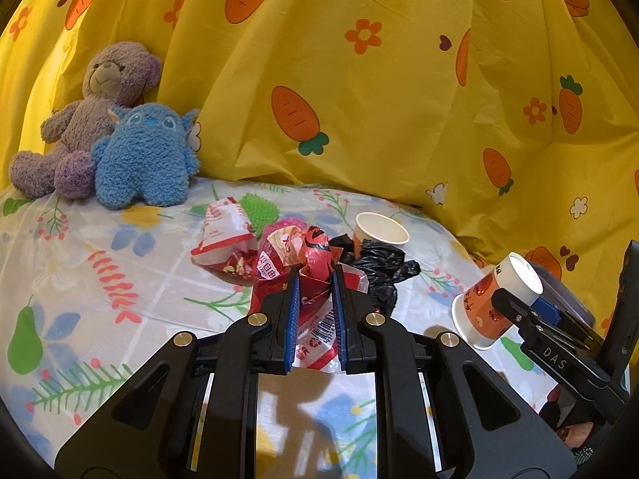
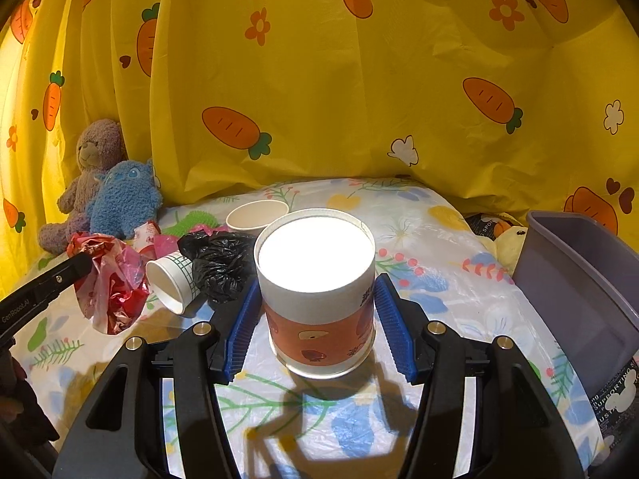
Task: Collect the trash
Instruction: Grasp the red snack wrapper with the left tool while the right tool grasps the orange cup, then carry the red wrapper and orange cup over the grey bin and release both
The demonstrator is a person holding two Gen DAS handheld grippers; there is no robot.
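My left gripper (image 1: pixel 315 275) is shut on a crumpled red snack wrapper (image 1: pixel 311 247) and holds it just above the floral cover. The right wrist view shows this wrapper (image 2: pixel 112 287) hanging from the left gripper's finger (image 2: pixel 76 267) at the left. My right gripper (image 2: pixel 317 283) is shut on an orange-printed paper cup (image 2: pixel 319 319), one blue pad on each side of it. The cup (image 1: pixel 491 303) is tilted and off the surface in the left wrist view. An upright white paper cup (image 1: pixel 381 231), a black plastic bag (image 1: pixel 379 271), a red-and-white wrapper (image 1: pixel 223 231) and a checked cup on its side (image 2: pixel 171 279) lie in a heap.
A grey bin (image 2: pixel 579 279) stands at the right edge of the floral cover (image 2: pixel 439 239), with a yellow duck plush (image 2: pixel 511 243) behind it. A brown bear (image 1: pixel 100 92) and a blue plush (image 1: pixel 143 159) sit at the back left. A yellow carrot-print curtain (image 1: pixel 359 80) closes off the back.
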